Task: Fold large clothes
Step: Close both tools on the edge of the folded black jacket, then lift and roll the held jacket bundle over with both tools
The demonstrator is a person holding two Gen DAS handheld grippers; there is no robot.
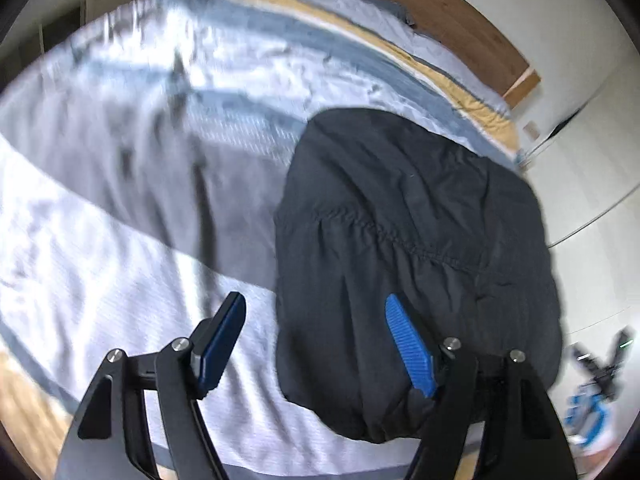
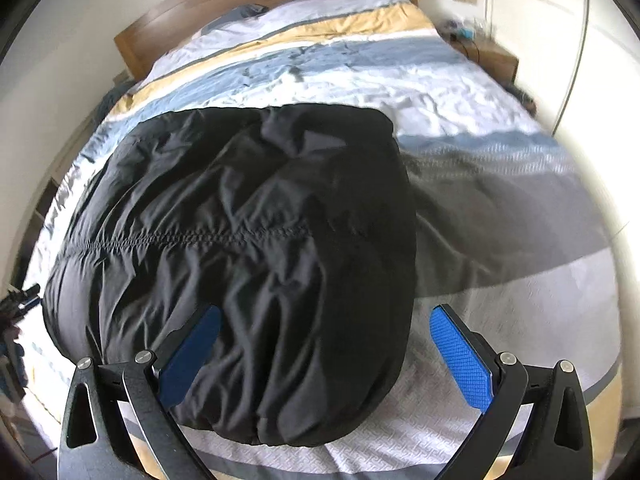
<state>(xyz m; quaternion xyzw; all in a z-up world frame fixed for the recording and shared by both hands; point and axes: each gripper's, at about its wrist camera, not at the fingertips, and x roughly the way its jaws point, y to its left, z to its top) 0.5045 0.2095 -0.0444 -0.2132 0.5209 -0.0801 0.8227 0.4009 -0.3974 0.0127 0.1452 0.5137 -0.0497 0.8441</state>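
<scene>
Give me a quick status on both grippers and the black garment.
Left gripper open, empty. Right gripper open, empty. Black garment lies folded in a bundle on the striped bedspread, neither gripper holding it. Nothing in the way.

So the folded jacket (image 2: 240, 248) sat on the bed (image 2: 500, 208), toward the foot end and off to the left side as seen from the right wrist view. The headboard (image 2: 256, 4) was behind it at the far end, with a nightstand (image 2: 496, 60) beside the bed on the far right. The right tool (image 2: 326, 320) hung over the jacket's near right edge, the left tool (image 1: 316, 308) over its opposite near edge. Both tools were spread apart, gripping nothing.
</scene>
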